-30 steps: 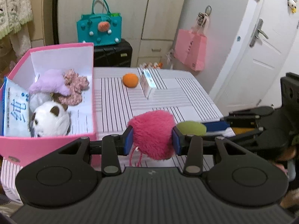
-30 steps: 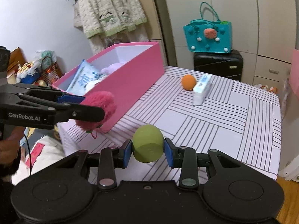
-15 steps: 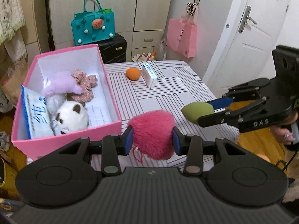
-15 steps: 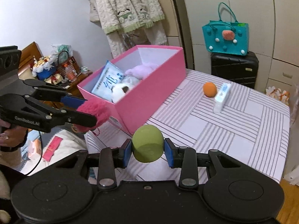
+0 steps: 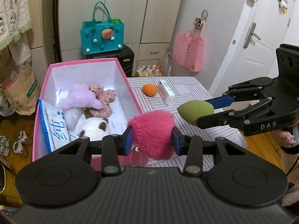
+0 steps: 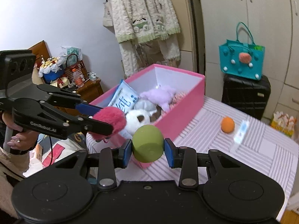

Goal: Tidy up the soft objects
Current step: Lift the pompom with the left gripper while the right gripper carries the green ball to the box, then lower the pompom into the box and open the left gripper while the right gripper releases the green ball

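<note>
My left gripper [image 5: 152, 141] is shut on a fluffy magenta pompom [image 5: 152, 133], held in the air at the near right corner of the pink box [image 5: 130, 91]. My right gripper [image 6: 147, 152] is shut on an olive-green sponge egg [image 6: 147, 145], held above the striped table [image 6: 261, 156] just right of the box. In the left wrist view the green egg [image 5: 195, 110] shows to the right, and in the right wrist view the pompom [image 6: 110, 120] shows to the left. Inside the box lie a lilac plush [image 5: 80, 98], a floral scrunchie [image 5: 103, 94], a panda plush [image 5: 93, 127] and a tissue pack [image 5: 54, 127].
An orange sponge [image 5: 149, 89] and a small white carton [image 5: 166, 93] lie on the far part of the table. A teal bag [image 5: 101, 37] sits on a black suitcase [image 6: 246, 95] behind it. A pink bag [image 5: 187, 51] hangs at the right. A hand [image 6: 16, 138] holds the left grip.
Both grippers have risen and pulled back, each keeping its object. The views now look down into the box from higher up, and the right gripper stands nearer the box.
</note>
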Demonstrator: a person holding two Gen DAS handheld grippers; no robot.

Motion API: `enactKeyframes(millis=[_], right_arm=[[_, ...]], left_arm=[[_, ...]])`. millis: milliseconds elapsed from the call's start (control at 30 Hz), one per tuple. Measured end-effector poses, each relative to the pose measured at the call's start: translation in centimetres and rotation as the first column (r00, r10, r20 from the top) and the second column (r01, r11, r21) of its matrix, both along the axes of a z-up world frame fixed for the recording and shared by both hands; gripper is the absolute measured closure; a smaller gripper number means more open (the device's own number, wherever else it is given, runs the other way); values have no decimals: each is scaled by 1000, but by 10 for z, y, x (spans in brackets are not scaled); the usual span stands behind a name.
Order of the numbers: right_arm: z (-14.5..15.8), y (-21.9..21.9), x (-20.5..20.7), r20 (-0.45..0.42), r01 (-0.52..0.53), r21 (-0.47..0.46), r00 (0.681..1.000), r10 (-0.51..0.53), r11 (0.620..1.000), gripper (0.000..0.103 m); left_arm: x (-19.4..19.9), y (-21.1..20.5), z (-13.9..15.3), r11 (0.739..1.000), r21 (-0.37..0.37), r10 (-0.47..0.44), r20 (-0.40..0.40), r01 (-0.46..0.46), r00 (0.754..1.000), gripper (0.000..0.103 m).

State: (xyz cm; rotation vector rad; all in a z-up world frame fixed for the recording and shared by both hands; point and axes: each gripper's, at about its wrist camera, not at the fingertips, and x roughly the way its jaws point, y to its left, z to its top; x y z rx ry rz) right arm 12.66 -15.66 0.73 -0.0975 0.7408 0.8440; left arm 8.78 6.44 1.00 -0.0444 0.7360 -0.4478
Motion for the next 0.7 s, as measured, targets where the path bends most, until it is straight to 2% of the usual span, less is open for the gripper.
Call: enactKeyframes(millis=[167, 400, 467, 633, 700], right_arm=[[4, 27, 17, 53, -44, -8, 998, 44, 999, 61], [6, 68, 57, 162, -44, -75, 985, 56, 996, 61], [2, 77, 72, 170, -34, -95, 984, 50, 995, 61], [-13, 95, 108, 143, -37, -149, 988, 58, 988, 61], [-19, 101, 119, 156, -24, -187, 986, 54, 982, 61]], left_arm=[[19, 16, 2, 1000, -4, 27, 15, -27, 1000, 62], [60, 32, -4, 995, 31, 93, 24, -94, 995, 62], [73, 33, -9, 993, 51, 104, 26, -105, 994, 62], [114, 38, -26, 993, 52, 111, -40, -109, 993, 62], [130, 38, -31, 990, 78, 121, -50, -117, 991, 62]])
